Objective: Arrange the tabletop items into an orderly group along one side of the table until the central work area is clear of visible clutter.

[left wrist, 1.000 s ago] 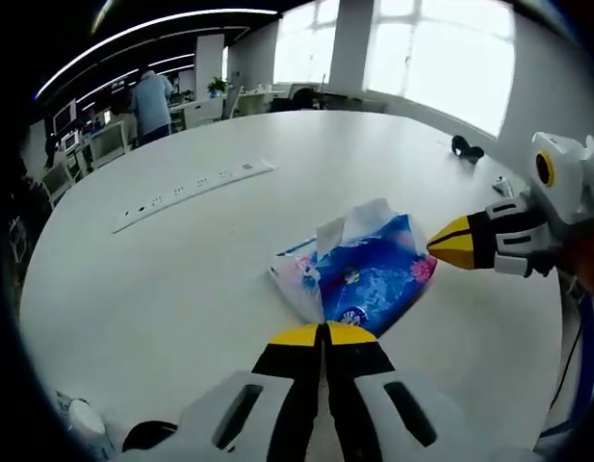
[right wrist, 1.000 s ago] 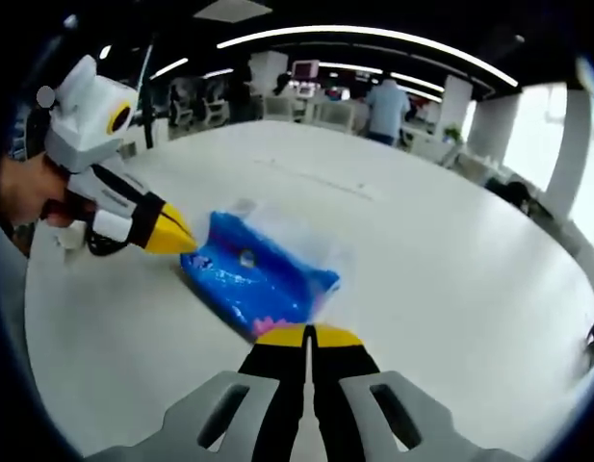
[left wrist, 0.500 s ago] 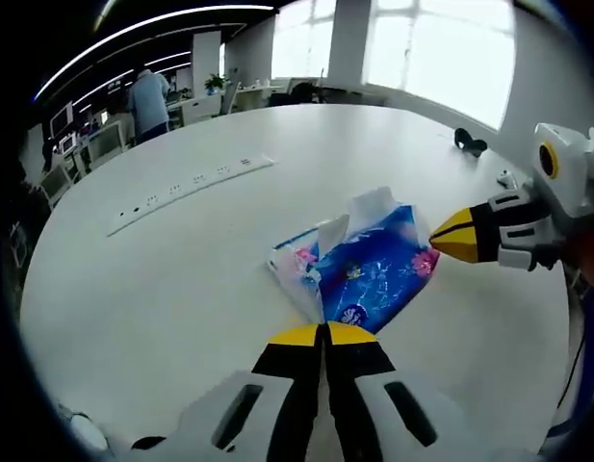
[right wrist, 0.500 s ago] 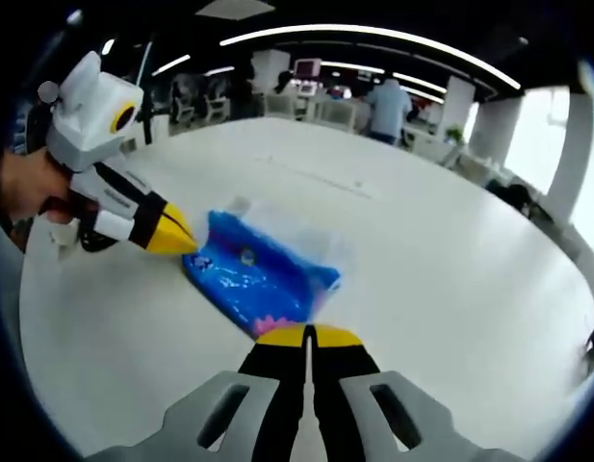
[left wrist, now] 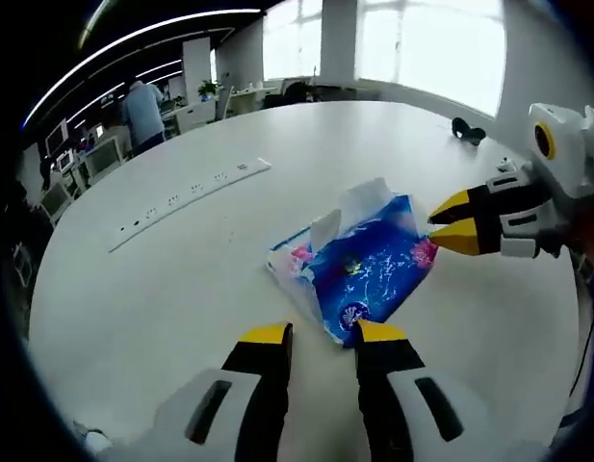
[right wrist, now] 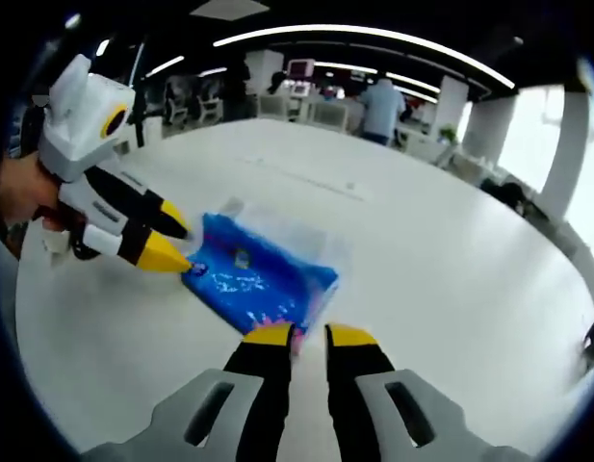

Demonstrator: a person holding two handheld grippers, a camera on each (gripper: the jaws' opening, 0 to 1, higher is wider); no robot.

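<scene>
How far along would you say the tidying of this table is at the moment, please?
Early, it seems. Nothing looks grouped at a side yet: the blue tissue pack lies out on the white table. In hand: the left tongs and right tongs are open at opposite ends of the pack, not gripping. Left: move it aside, plus the small dark item near the far edge.

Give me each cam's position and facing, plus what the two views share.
Left gripper view: rides the left gripper, looks along its parted jaws at the tissue pack on the white table; right gripper enters from the right.
Right gripper view: rides the right gripper, faces the same pack from the opposite end; left gripper and a hand at left.
Shared: pack, table, both grippers.
</scene>
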